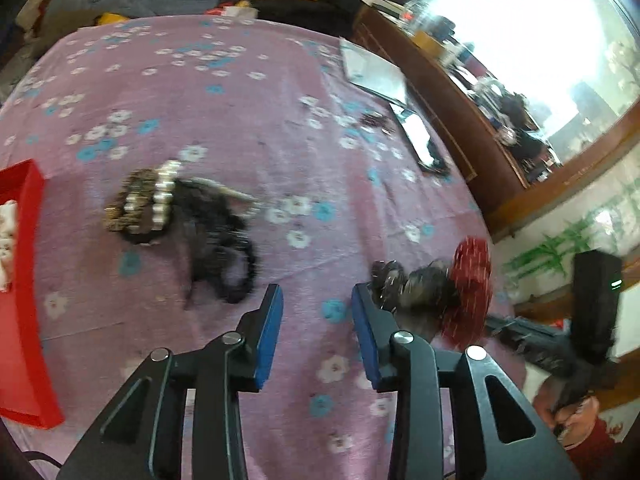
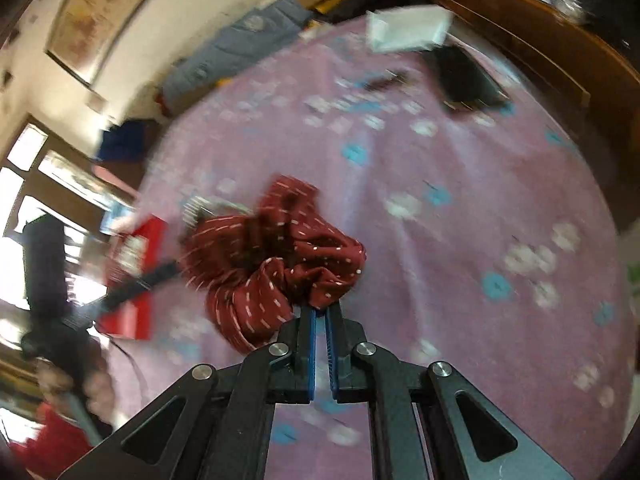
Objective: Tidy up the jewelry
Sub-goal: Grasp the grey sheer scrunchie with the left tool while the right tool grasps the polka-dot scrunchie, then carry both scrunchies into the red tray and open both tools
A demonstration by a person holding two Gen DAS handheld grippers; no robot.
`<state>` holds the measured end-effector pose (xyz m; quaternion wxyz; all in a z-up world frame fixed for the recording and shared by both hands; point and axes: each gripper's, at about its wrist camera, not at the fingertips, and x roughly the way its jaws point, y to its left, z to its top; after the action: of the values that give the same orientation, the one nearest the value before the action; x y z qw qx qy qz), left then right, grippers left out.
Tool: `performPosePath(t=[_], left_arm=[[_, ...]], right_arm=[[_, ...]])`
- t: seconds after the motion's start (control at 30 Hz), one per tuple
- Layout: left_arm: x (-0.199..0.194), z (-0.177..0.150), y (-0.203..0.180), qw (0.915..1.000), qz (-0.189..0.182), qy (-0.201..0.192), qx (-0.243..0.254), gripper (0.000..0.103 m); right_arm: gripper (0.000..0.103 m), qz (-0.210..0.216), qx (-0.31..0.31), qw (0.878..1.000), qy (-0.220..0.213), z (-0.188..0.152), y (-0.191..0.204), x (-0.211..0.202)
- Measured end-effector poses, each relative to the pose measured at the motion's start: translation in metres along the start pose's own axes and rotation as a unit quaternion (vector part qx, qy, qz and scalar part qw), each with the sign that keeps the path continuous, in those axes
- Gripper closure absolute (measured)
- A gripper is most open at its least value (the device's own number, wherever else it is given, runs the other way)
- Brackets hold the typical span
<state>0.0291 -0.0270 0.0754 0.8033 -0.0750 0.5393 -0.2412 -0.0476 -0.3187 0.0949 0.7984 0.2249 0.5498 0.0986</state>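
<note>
My left gripper [image 1: 316,296] hangs open over the pink floral bedspread [image 1: 240,100], with nothing between its blue pads. To its upper left lies a pile of jewelry [image 1: 160,204]: beaded bracelets tangled with black hair ties. A red box [image 1: 24,280] sits at the left edge. My right gripper [image 2: 320,312] is shut on a dark red dotted scrunchie [image 2: 276,256], lifted above the bedspread [image 2: 460,208]. The same scrunchie [image 1: 470,280] shows right of my left gripper, with two dark scrunchies [image 1: 416,288] beside it. In the blurred right wrist view the red box [image 2: 136,280] is at the left.
A white plastic sleeve [image 1: 372,72] and a dark flat tray [image 1: 420,136] lie near the bed's far right edge. A wooden dresser [image 1: 460,120] with a mirror runs along that side. A person in red [image 1: 580,440] is at the lower right.
</note>
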Motion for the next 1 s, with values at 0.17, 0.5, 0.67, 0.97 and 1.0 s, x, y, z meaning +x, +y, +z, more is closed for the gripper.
performPosePath(t=[0.17,0.5,0.67,0.97,1.0], left_arm=[[0.019,-0.004,-0.026,0.999,-0.014,0.025,0.035,0.063],[0.064,-0.016,-0.051,0.995,-0.053,0.075,0.038,0.058],[0.073,-0.024,-0.059,0.994,-0.036,0.087,0.055,0.078],[0.023,-0.021,-0.036,0.9974,-0.045,0.055,0.012,0.094],[0.016,-0.021,-0.032,0.9977,-0.046,0.049,0.007,0.094]], right_arm=[[0.096,-0.033,0.046,0.998,0.022,-0.024,-0.035,0.0],[0.046,0.001,0.074,0.997,-0.03,-0.043,-0.051,-0.035],[0.045,0.021,0.044,0.999,-0.005,-0.049,-0.029,-0.011],[0.091,0.03,0.033,0.999,0.01,-0.046,-0.014,0.005],[0.091,0.031,0.031,0.999,0.007,-0.045,-0.011,0.0]])
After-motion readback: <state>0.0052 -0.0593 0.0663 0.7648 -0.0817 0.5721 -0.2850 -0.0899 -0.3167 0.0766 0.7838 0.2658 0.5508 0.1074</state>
